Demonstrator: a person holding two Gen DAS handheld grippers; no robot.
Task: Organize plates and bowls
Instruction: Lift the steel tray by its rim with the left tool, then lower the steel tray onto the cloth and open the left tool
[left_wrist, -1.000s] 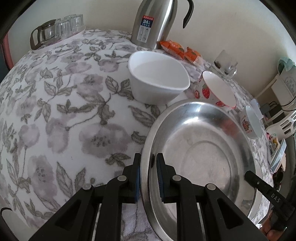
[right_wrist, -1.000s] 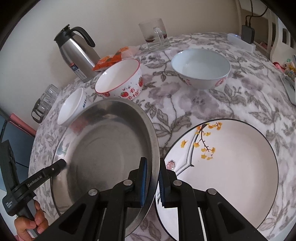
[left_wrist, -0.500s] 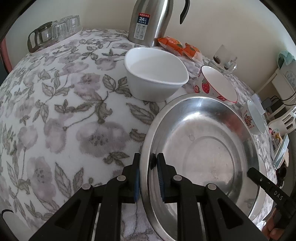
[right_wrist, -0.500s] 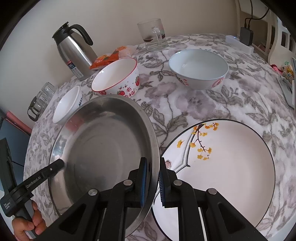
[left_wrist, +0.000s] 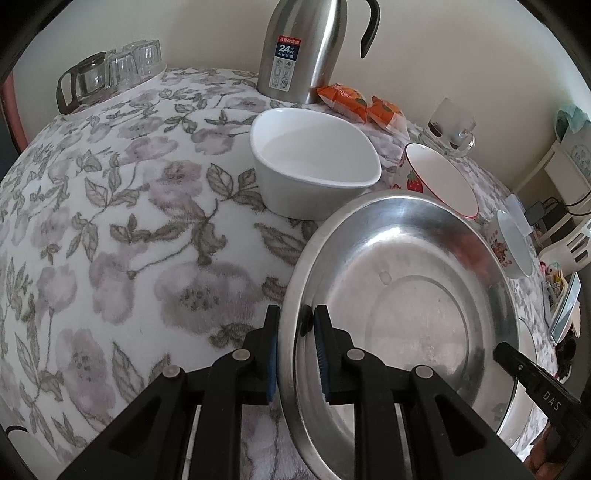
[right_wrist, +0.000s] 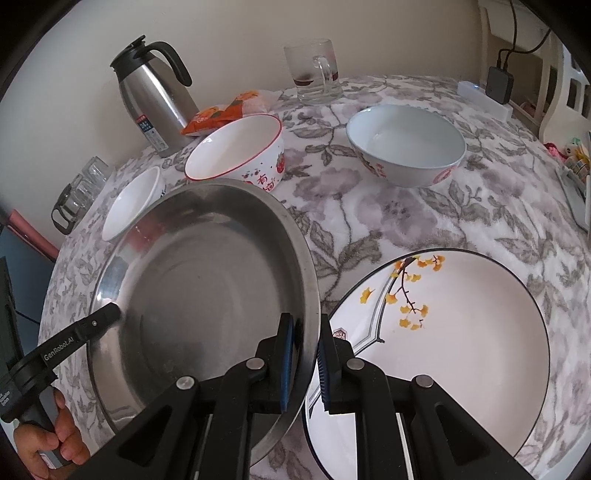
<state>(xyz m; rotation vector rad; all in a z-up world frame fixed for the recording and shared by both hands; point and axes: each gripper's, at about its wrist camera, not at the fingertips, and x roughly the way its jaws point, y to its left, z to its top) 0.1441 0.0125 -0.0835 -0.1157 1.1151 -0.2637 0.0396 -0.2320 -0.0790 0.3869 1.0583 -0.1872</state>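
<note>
2 grippers pinch opposite edges of 1 steel pan (right_wrist: 207, 295) over a round table (left_wrist: 110, 240) covered in a grey flowered cloth. The left gripper (left_wrist: 294, 354) has its jaws closed on the pan's left rim, 1 blue pad outside and 1 inside; the right gripper (right_wrist: 306, 363) clamps the right rim the same way. The pan sits tilted between them, its right edge overlapping the rim of 1 large white plate (right_wrist: 461, 350) with a yellow leaf sprig, which lies flat at the table's near right.

Open cloth stretches to the left of the pan, bare up to the table's curved edge. Behind the pan stand 3 bowls: 1 plain white bowl (left_wrist: 314, 173) just beyond its far rim, 1 strawberry-patterned bowl (right_wrist: 240, 155) close behind, and 1 pale bowl (right_wrist: 406, 147) with red marks, well apart to the right.

Farther back, near the wall, are 1 steel thermos jug (right_wrist: 155, 96), 2 orange snack packets (left_wrist: 354, 101), 1 glass mug (right_wrist: 314, 74) and a cluster of glassware (left_wrist: 110, 70) at the far left edge. A hand (right_wrist: 48, 446) grips the left tool's handle.
</note>
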